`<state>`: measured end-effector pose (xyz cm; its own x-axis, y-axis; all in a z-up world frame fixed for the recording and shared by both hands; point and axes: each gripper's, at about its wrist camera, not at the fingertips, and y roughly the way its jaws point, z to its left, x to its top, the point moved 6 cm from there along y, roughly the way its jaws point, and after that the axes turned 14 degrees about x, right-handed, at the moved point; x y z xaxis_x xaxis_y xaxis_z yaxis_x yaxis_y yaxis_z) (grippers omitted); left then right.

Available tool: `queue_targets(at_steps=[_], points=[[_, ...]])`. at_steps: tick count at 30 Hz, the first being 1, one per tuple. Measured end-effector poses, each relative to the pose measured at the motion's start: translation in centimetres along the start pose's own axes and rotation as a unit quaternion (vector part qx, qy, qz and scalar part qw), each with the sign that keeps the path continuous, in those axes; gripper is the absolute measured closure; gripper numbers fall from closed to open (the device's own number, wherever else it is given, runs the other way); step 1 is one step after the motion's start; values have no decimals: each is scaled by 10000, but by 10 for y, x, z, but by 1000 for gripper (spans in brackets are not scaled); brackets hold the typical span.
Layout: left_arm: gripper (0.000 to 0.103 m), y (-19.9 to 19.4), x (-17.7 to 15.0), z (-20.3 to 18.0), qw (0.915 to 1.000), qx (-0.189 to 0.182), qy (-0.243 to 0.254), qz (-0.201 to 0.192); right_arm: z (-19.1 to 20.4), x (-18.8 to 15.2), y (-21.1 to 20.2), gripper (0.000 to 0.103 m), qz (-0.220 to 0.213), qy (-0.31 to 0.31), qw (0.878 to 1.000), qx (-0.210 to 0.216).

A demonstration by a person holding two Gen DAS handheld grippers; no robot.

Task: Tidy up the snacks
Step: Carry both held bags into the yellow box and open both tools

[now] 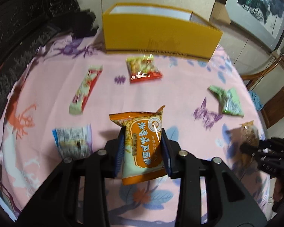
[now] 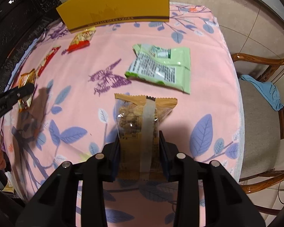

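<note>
My left gripper (image 1: 143, 147) is shut on an orange snack packet (image 1: 142, 143) and holds it above the pink cloth. My right gripper (image 2: 140, 151) is shut on a tan, partly clear snack packet (image 2: 140, 121). The right gripper shows at the right edge of the left wrist view (image 1: 250, 148); the left gripper shows at the left of the right wrist view (image 2: 26, 91). An open yellow box (image 1: 161, 36) stands at the far side of the table. On the cloth lie a green packet (image 2: 161, 66), a red and yellow packet (image 1: 143, 70), a long red bar (image 1: 85, 90) and a blue packet (image 1: 72, 141).
The table has a pink floral cloth (image 2: 75, 98). Dark carved furniture (image 1: 19, 28) stands to the left. A wooden chair (image 2: 265, 98) with a blue cloth (image 2: 268, 90) stands right of the table. A framed picture (image 1: 259, 3) leans at the far right.
</note>
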<state>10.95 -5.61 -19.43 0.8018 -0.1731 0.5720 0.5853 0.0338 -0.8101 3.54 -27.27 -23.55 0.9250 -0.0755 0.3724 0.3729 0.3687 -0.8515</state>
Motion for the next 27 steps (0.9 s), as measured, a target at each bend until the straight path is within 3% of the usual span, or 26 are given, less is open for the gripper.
queue_targets(at_steps=[7,15,19,23,27], points=[[68,-10,64,-5,9993,-93,-21,-372,20,40,-19,67,-398,-179,9989,179],[67,-8,190,-11,9946,-128,-39,-1026,43,111,-45,67,-991,-394,9936,372],[67,1,244,-15,9925,-166,2,-1209,51,175,-61,67,-1447,-494,9866,569],[67,24,291,-18,9926,-166,-23,-1203,51,260,-67,67,-1889,-604,9778,675],[67,70,322,-23,9963,-176,-71,-844,46,316,-45,67,-1879,-609,9786,581]])
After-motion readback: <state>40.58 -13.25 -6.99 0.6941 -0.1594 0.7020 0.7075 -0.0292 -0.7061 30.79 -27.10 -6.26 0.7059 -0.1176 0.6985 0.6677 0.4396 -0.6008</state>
